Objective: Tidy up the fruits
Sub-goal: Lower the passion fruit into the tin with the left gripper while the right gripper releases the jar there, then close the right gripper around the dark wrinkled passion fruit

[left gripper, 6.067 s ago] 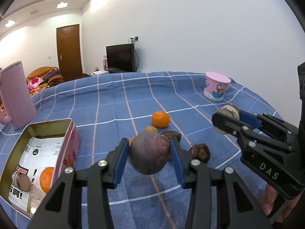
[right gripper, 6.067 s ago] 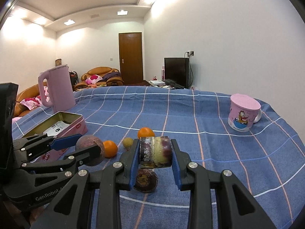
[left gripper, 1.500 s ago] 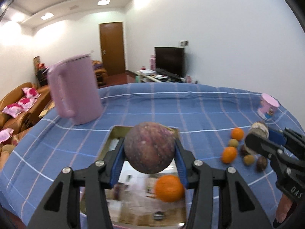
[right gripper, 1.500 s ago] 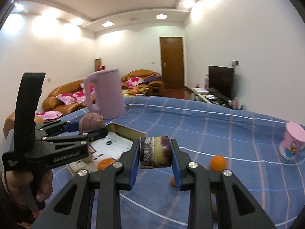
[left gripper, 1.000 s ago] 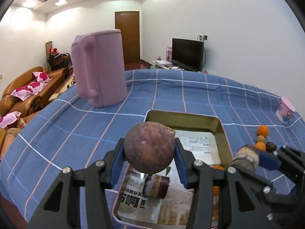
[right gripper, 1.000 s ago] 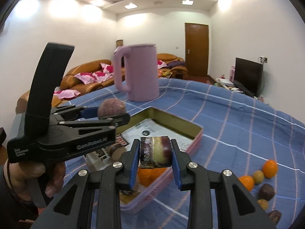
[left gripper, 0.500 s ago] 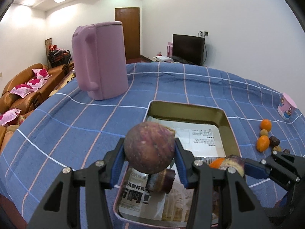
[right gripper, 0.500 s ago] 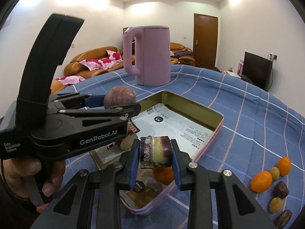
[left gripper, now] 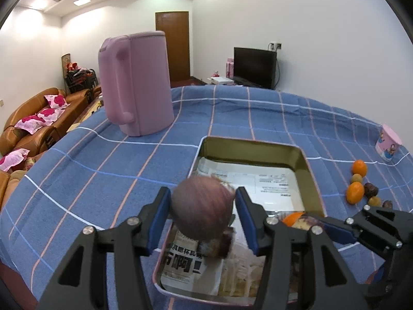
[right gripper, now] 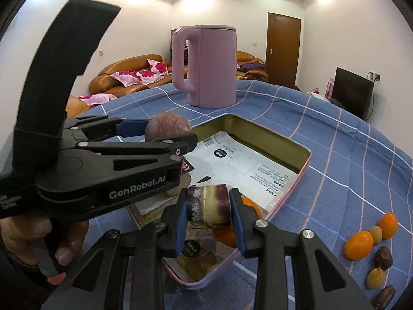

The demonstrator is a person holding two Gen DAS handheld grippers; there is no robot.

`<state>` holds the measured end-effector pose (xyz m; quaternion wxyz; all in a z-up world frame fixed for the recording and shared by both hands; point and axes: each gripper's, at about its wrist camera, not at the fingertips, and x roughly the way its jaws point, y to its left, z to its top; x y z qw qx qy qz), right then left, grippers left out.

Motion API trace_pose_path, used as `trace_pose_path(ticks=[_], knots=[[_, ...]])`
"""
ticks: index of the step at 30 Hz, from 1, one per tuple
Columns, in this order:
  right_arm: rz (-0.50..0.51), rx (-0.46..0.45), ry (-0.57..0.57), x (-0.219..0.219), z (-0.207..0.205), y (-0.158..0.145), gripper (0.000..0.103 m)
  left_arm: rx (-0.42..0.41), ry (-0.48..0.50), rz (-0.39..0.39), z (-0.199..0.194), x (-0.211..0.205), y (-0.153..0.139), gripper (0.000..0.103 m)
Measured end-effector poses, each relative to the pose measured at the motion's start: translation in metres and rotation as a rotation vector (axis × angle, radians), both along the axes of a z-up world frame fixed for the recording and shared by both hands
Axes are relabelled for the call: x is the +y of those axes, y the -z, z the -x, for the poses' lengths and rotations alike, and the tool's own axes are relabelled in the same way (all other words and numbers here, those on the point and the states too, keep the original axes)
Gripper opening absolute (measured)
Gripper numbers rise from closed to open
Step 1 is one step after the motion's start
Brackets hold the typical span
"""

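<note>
My left gripper [left gripper: 204, 211] is shut on a round purple mangosteen [left gripper: 202, 213] and holds it over the near left corner of the paper-lined metal tin [left gripper: 251, 146]. The mangosteen [right gripper: 165, 126] also shows in the right wrist view. My right gripper [right gripper: 208, 208] is shut on a cut purple fruit piece [right gripper: 209, 206] just above the tin's [right gripper: 306, 165] near end, over an orange [right gripper: 244, 202] lying inside. Another cut fruit piece [left gripper: 219, 242] lies in the tin under the mangosteen.
A tall pink kettle [left gripper: 135, 85] stands beyond the tin. Several small oranges and dark fruits [right gripper: 360, 241] lie on the blue checked cloth right of the tin. A pink cup [left gripper: 387, 142] stands at the far right.
Both grippers have lowered slightly toward the tin with their fruits still held. The mangosteen looks blurred from motion.
</note>
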<state>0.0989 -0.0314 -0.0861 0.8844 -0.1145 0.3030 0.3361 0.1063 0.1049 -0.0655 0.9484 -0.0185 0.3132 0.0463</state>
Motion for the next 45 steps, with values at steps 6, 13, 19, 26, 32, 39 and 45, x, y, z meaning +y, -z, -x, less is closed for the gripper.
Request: trace_pose_path(ticks=[6,13,19,26,32,39,45], knots=[[-0.034,-0.015,0.028,-0.012,0.004,-0.004,0.051,-0.094,-0.006,-0.015,0.017,-0.004,-0.023,0.083],[-0.057,-0.036,0.057,-0.027,0.008,-0.011,0.052,-0.127,0.000,-0.004,0.023,-0.014,-0.036,0.085],[-0.077,-0.067,0.134,-0.073,0.017,-0.021,0.052,-0.132,0.039,0.001,0.025,-0.032,-0.039,0.086],[-0.002,-0.028,0.355,-0.165,0.013,-0.011,0.052,-0.114,0.132,-0.007,0.025,-0.072,-0.030,0.086],[0.031,0.039,0.472,-0.217,0.005,0.001,0.052,-0.092,0.198,-0.024,0.025,-0.108,-0.025,0.086],[0.018,0.107,0.463,-0.230,-0.002,0.009,0.052,-0.086,0.247,-0.052,0.022,-0.144,-0.025,0.086],[0.023,0.133,0.460,-0.226,-0.008,0.014,0.052,-0.044,0.275,-0.059,0.008,-0.161,-0.014,0.086]])
